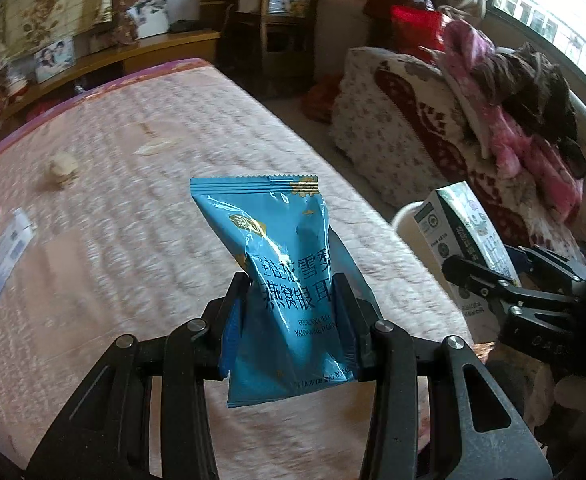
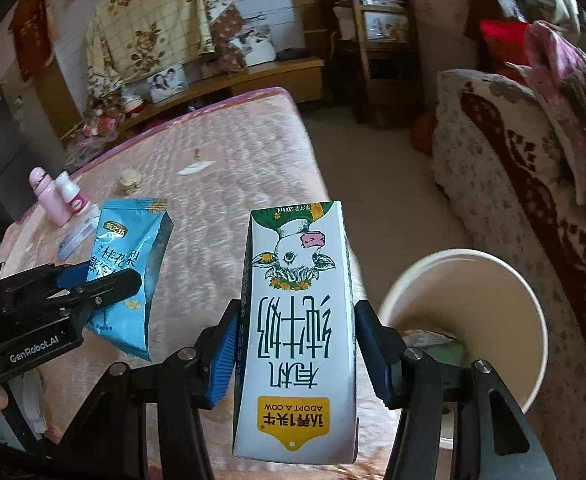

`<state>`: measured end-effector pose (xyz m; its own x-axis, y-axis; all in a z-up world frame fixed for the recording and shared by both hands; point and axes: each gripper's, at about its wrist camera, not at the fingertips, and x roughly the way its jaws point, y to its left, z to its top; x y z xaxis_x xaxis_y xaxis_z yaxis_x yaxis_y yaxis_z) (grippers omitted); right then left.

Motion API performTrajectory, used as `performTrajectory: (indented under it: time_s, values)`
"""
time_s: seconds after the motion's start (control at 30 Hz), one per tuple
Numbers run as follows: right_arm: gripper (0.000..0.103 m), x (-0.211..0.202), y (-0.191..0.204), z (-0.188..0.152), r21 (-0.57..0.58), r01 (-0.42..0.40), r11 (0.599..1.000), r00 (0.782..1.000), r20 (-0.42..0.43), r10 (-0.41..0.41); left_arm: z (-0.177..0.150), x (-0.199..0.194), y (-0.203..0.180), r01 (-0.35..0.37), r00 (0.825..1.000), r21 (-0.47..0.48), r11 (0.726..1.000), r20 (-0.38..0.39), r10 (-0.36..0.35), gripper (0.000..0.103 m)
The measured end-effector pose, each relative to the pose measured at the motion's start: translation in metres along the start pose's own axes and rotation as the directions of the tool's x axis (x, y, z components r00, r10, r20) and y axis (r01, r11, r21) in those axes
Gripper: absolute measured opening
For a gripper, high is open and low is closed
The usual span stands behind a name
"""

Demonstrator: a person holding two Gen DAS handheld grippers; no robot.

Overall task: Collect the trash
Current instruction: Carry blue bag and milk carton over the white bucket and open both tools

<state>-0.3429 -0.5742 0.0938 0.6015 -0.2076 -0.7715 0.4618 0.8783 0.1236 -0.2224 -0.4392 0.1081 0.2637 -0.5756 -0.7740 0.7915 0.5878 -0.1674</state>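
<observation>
1. Gripping a crinkled blue foil snack packet (image 1: 281, 276), the left gripper (image 1: 293, 300) has its two black fingers, lined with blue pads, pressed against the packet's lower half from either side. The packet stands roughly upright between them, its serrated top edge clear above the fingertips and its bottom seam hanging below them.

2. Both grippers hover over a pink quilted mattress (image 1: 141, 240), the landmark for all that follows.

3. The right gripper (image 2: 295, 320) clasps a tall white milk carton printed with a cartoon cow (image 2: 297, 320). The carton sits upside down between the fingers, pads on its two narrow sides, and it reaches well beyond the fingertips.

4. A white paper bucket with a wide open mouth (image 2: 493, 288) stands just off the mattress's near right edge, beside the right gripper. Some scraps lie at its bottom.

5. From the right wrist view, the left gripper and its blue packet sit to the left of the carton, apart from it.

6. Toward the mattress's far left side lie a pink bottle (image 2: 49, 196), a small white bottle with a pink label (image 2: 73, 194), a flat blue-and-white packet (image 1: 7, 256), a crumpled beige wad (image 1: 63, 170) and a pale flat scrap (image 1: 155, 146).
</observation>
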Motion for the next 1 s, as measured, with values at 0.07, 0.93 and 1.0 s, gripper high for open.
performTrajectory:
  time_s: [0.07, 0.93, 1.0]
  values:
    - [0.054, -0.003, -0.011, -0.002, 0.009, 0.019, 1.0, 1.0, 0.001, -0.019, 0.004, 0.005, -0.014, 0.019, 1.0, 0.018, 1.0, -0.003, -0.019, 0.039]
    - [0.054, -0.026, -0.169, -0.029, 0.248, 0.23, 0.941, 0.973, -0.034, -0.229, 0.037, 0.071, -0.146, 0.219, 0.975, 0.128, 0.967, -0.08, -0.21, 0.042]
    - [0.054, -0.025, -0.175, -0.03, 0.266, 0.235, 0.935, 0.972, -0.036, -0.234, 0.038, 0.073, -0.147, 0.24, 0.97, 0.118, 0.964, -0.076, -0.232, 0.046]
